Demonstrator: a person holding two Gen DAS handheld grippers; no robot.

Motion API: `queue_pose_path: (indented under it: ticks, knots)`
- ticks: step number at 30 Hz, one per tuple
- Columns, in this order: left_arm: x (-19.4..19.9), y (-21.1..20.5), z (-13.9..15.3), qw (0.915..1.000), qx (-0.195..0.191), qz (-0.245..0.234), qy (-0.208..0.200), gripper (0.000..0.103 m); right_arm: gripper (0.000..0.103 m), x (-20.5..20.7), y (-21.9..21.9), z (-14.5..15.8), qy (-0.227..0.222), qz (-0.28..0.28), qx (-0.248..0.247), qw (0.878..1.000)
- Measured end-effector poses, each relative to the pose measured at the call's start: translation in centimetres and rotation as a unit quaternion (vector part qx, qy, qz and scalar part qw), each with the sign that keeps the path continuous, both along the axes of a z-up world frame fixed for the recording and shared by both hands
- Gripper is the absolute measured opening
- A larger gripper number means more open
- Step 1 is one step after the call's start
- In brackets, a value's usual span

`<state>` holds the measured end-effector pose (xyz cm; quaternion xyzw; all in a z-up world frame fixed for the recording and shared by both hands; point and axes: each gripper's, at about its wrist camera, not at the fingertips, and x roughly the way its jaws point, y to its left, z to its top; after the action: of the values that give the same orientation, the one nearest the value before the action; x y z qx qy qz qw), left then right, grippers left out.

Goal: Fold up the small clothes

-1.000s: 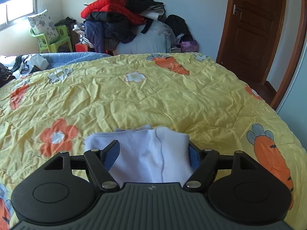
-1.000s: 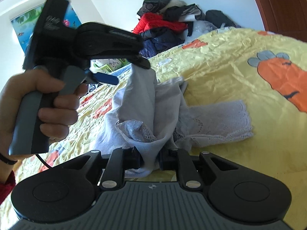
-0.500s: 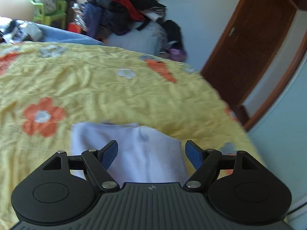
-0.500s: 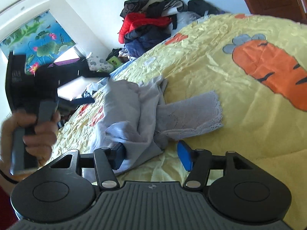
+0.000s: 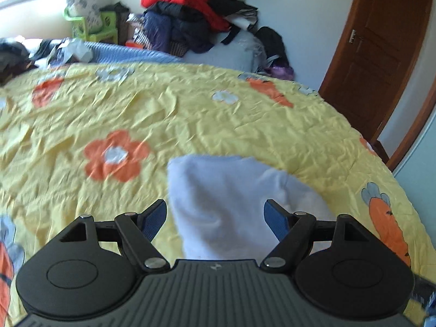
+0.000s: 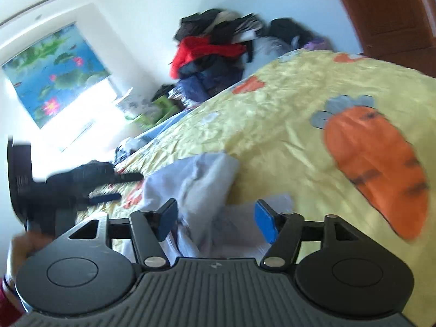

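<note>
While the pale lavender garment lies in a soft heap on the yellow flowered bedspread, I see my left gripper spread wide above it, its blue pads clear of the cloth on both sides. My right gripper has just been opening and now stands spread too, with the rumpled cloth between its blue pads but not pinched, though this view is blurred. In the right view the left gripper shows at the left, held by a hand, just beside the garment
</note>
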<state>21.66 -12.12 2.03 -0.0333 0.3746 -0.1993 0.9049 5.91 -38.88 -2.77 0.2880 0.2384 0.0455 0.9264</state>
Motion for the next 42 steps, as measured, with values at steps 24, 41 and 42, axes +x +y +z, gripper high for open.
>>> queue_pose_path:
  ticks: [24,41,42]
  knots:
    - [-1.5,1.5,-5.4,0.9891,-0.095,-0.097,0.057,0.061,0.031,11.2,0.7,-3.4,0.091,0.201,0.099,0.970]
    - [-3.6,0.6,-3.7,0.9963,-0.021,-0.083,-0.005,0.028,0.023,10.6,1.9,-4.2,0.069,0.137,0.116,0.981]
    - [-3.7,0.7,-3.6,0.9965,-0.020,-0.081,-0.008,0.027,0.023,10.7,2.0,-4.1,0.067,0.136,0.115,0.982]
